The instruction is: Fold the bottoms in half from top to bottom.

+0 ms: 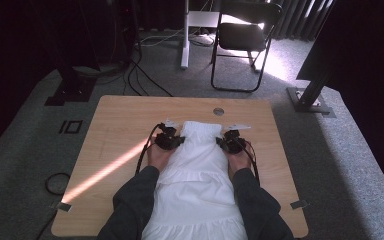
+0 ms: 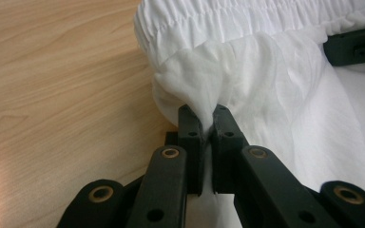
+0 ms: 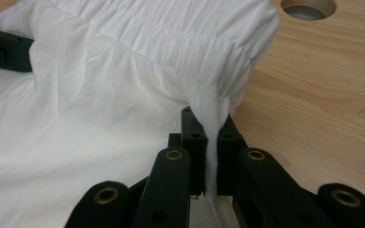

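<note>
Light wooden table (image 1: 115,125): left gripper (image 2: 208,124) clamped on white gathered cotton garment (image 1: 197,165) near its elastic band, right gripper (image 3: 208,127) pinching the opposite edge; garment flat mid-table, round cable hole (image 1: 218,111) beyond

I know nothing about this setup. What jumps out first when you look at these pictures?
A white garment lies down the middle of the wooden table, gathered waistband at the far end. On either side of it, the left tongs and right tongs each pinch a fold of cloth just below the waistband. A black folding chair stands beyond the table.
</note>
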`<state>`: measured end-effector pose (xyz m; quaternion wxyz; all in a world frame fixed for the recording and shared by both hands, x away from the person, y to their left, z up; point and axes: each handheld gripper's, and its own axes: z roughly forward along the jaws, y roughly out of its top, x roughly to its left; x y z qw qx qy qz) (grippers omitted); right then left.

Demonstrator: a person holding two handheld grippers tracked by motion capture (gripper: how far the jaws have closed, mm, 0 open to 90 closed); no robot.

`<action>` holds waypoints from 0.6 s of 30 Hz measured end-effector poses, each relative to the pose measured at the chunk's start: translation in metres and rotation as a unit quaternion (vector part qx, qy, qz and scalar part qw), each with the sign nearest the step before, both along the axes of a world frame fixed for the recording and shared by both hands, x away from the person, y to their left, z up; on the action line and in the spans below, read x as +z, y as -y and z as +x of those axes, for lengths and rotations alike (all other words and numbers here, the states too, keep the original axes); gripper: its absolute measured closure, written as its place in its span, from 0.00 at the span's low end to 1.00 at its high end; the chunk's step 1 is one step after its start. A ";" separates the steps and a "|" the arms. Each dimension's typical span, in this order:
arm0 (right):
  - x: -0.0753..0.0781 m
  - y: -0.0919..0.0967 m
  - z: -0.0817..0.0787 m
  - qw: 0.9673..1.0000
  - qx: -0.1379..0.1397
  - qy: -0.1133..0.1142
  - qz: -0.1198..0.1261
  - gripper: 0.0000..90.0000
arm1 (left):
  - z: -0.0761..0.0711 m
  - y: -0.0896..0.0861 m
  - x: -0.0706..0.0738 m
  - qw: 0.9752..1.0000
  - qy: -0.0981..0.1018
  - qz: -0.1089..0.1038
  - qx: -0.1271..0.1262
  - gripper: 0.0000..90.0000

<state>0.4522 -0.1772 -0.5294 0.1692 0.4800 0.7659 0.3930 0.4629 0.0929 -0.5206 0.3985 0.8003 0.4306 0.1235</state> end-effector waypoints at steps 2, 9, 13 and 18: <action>0.001 0.000 0.000 1.000 0.000 0.001 0.001 0.96 | 0.000 -0.001 0.002 1.000 0.001 -0.006 0.001 0.95; 0.024 0.000 -0.001 1.000 0.007 0.027 -0.008 0.96 | 0.002 -0.005 0.023 1.000 0.023 -0.015 -0.001 0.95; 0.048 -0.002 0.005 0.999 0.007 0.049 -0.006 0.96 | 0.007 -0.010 0.049 0.999 0.048 -0.025 0.003 0.95; 0.084 -0.006 0.015 0.996 0.010 0.084 -0.014 0.96 | 0.015 -0.014 0.087 0.996 0.081 -0.024 0.006 0.95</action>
